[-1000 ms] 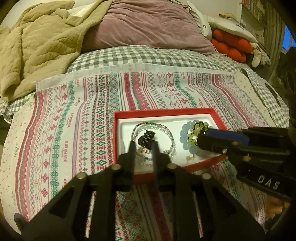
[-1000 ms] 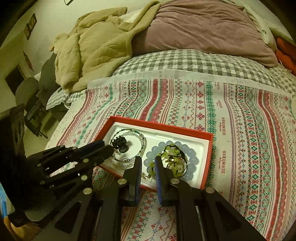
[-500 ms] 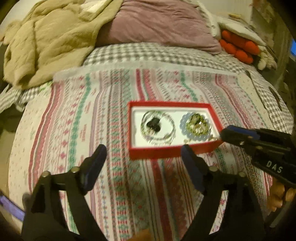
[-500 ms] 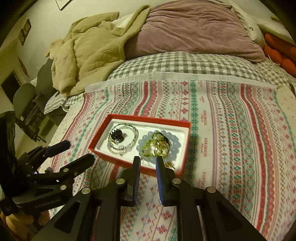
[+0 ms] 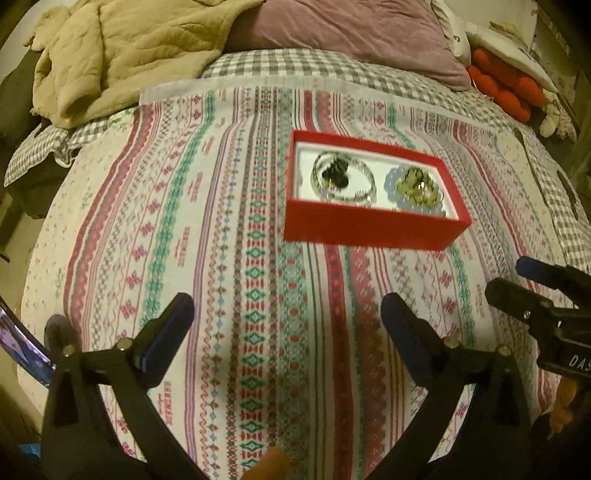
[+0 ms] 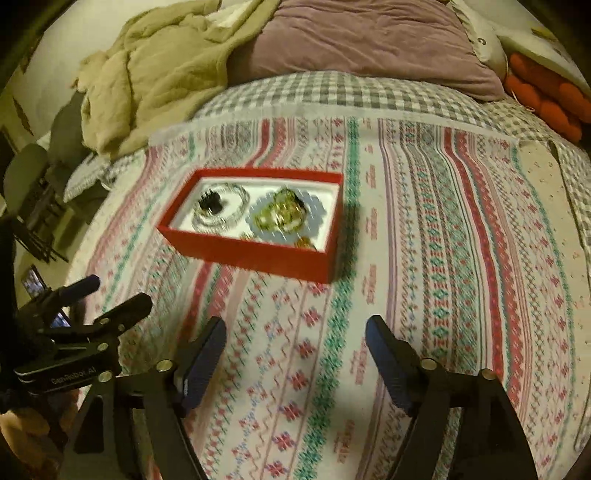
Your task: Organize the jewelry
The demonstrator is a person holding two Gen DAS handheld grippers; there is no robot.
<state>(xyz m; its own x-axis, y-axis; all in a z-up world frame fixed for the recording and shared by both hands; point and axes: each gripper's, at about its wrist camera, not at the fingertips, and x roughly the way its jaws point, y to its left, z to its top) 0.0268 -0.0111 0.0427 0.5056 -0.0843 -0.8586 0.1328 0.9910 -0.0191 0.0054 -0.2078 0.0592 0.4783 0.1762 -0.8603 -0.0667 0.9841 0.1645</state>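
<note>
A red box (image 5: 369, 229) with a white lining sits on the striped patterned cloth. It holds a clear bead bracelet (image 5: 364, 184) around a black piece (image 5: 334, 171), and a green bead bracelet (image 5: 415, 186) inside a pale blue one (image 5: 391, 181). In the right wrist view the box (image 6: 251, 254) also shows a small amber piece (image 6: 304, 242) at its near corner. My left gripper (image 5: 286, 301) hangs short of the box, its jaws opening wide with nothing between them. My right gripper (image 6: 297, 325) is also back from the box, jaws opening and empty. Each gripper shows in the other's view: the right gripper (image 5: 509, 276) and the left gripper (image 6: 118, 291).
A beige blanket (image 5: 122, 55) and a purple pillow (image 5: 351, 29) lie at the head of the bed on a checked sheet (image 5: 295, 62). Orange plush (image 5: 506, 85) lies at the far right. The bed's left edge drops to a chair (image 6: 26, 177) and floor.
Both grippers drew back from the box toward the near edge of the bed. The left jaws spread first, then the right jaws opened. The jewelry stays in the box.
</note>
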